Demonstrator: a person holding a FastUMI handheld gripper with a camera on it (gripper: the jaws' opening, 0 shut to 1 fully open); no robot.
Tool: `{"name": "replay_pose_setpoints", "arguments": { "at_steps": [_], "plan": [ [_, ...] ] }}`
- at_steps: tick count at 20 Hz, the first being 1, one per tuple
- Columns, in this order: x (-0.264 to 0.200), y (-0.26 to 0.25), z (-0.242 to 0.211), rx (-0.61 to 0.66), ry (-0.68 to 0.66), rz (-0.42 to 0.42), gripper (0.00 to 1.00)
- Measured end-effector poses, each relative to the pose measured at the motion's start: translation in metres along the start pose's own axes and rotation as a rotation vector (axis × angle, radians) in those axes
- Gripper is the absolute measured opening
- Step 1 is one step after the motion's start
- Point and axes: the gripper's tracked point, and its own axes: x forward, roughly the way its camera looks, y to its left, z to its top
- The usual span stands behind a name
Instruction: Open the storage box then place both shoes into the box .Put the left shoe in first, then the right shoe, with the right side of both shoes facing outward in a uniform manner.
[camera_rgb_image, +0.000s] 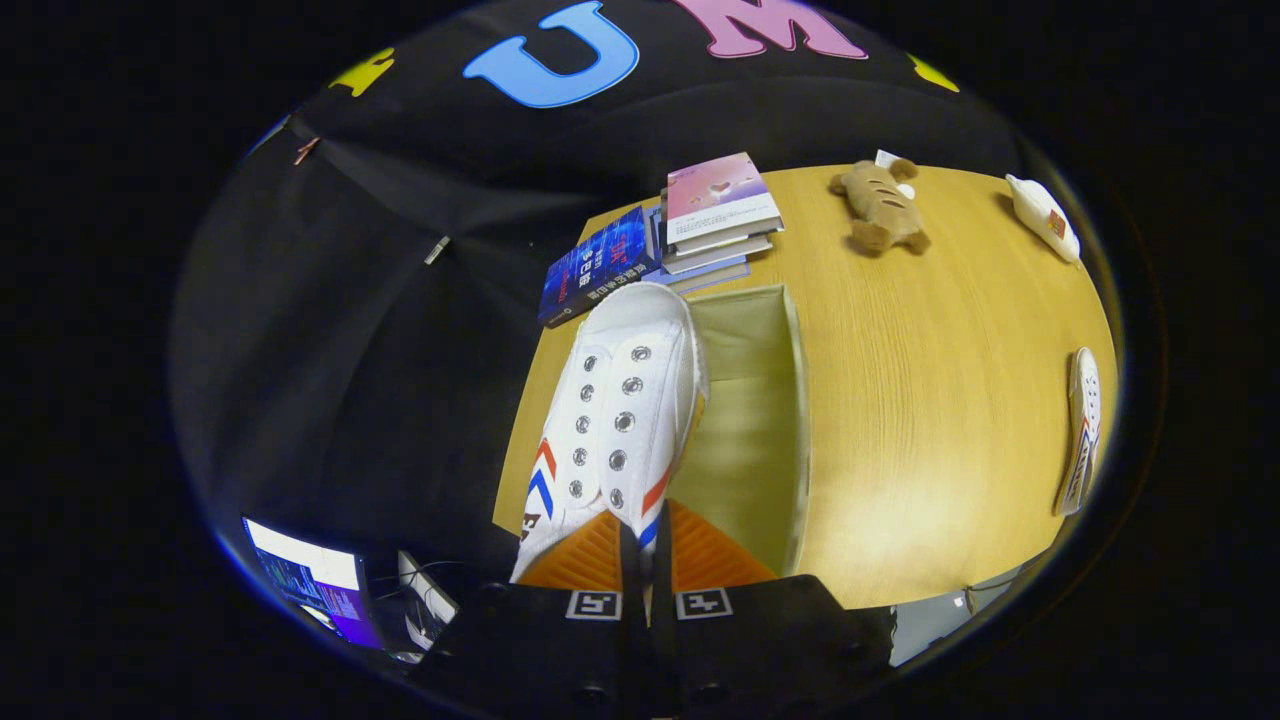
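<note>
My gripper is shut on a white canvas shoe with red and blue stripes; both orange fingers pinch the rim of its opening. The shoe points away from me, toe up, and hangs over the left side of the open beige storage box, whose inside shows to the right of the shoe. The box stands on the wooden table. A second white shoe lies on its side on the table, far off to the right of the box.
A stack of books and a dark blue book lie beyond the box. A brown plush toy and a white bottle-like object sit at the table's far side. A lit screen glows below, left of the table.
</note>
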Motion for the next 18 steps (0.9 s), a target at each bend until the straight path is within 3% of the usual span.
{"name": "replay_pose_setpoints", "arguments": {
  "at_steps": [16,18],
  "plan": [
    [0.089,-0.017,-0.034,-0.048,0.13,-0.125,0.05],
    [0.098,-0.013,-0.036,-0.051,0.141,-0.112,0.1]
  ]
}}
